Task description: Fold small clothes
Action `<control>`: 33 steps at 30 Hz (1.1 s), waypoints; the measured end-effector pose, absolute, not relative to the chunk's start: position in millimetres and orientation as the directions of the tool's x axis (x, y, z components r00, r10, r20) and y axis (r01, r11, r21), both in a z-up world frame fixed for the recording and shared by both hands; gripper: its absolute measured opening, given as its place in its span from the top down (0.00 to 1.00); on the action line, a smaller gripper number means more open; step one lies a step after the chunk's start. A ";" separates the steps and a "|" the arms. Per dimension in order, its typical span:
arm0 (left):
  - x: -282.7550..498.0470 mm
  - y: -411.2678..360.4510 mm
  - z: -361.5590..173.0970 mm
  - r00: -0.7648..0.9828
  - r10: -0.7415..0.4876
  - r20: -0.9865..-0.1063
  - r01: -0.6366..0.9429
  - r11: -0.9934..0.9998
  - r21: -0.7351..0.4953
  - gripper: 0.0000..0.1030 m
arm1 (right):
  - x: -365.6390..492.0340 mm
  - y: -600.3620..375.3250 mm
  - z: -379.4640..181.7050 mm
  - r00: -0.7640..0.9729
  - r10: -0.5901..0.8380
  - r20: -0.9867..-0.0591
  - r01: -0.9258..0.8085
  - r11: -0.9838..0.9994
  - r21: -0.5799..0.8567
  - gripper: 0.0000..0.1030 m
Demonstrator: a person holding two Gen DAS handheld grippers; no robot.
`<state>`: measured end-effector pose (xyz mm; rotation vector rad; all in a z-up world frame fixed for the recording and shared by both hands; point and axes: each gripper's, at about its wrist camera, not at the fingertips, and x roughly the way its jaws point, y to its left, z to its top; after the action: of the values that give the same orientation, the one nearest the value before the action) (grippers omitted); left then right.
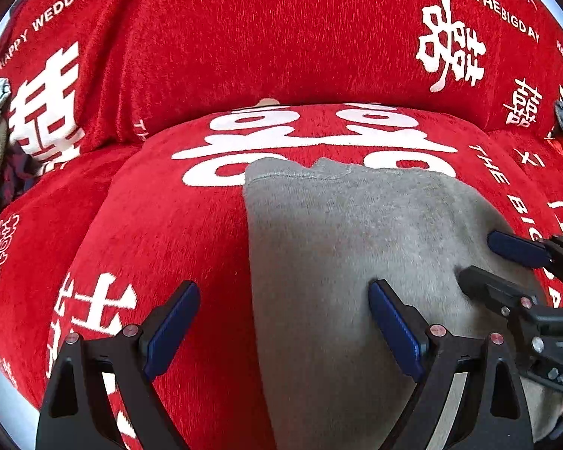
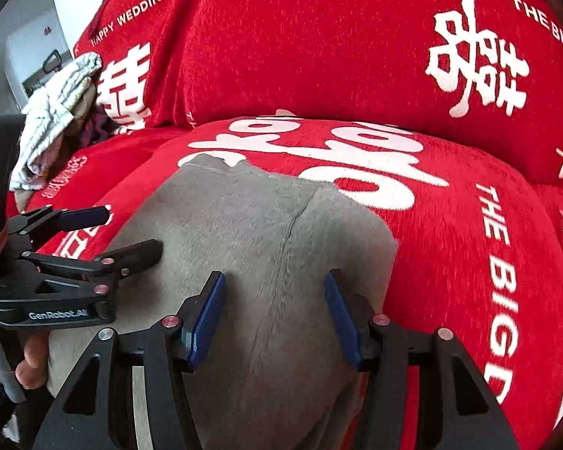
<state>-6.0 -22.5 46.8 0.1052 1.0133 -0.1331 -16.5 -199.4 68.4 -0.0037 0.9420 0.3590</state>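
Hovering over a grey garment (image 1: pixel 356 247) spread flat on the red sofa cover (image 1: pixel 169 225), I kept my left gripper (image 1: pixel 283 332) and right gripper (image 2: pixel 274 315) released, fingers empty. Best next, I judged: pinch the near edge with both and fold evenly.

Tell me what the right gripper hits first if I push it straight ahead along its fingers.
Most likely the grey garment: the right gripper points down at it with jaws open and nothing between them. The red sofa cover lies beyond. Depth is uncertain.
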 end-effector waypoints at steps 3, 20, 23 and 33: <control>-14.4 -20.1 55.4 0.533 -0.077 -0.843 0.159 0.987 0.010 0.10 | -31.1 -193.4 86.1 0.559 0.296 -0.774 -0.316 0.940 0.131 0.44; -82.9 -14.1 50.4 0.568 -0.094 -0.818 0.195 0.981 0.022 0.10 | -128.0 -183.3 76.8 0.574 0.346 -0.742 -0.455 0.888 0.063 0.44; -85.2 -12.5 48.3 0.567 -0.102 -0.817 0.197 0.980 0.014 0.10 | -132.1 -183.1 76.0 0.584 0.327 -0.743 -0.455 0.890 0.035 0.44; -109.8 -20.6 68.9 0.605 -0.107 -0.789 0.220 0.975 0.037 0.10 | -142.8 -175.0 90.7 0.590 0.287 -0.755 -0.429 0.903 0.008 0.42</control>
<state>-109.8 -20.6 68.9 0.1349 0.9015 -0.1895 -142.8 -175.0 90.7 -0.1820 0.8425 0.4197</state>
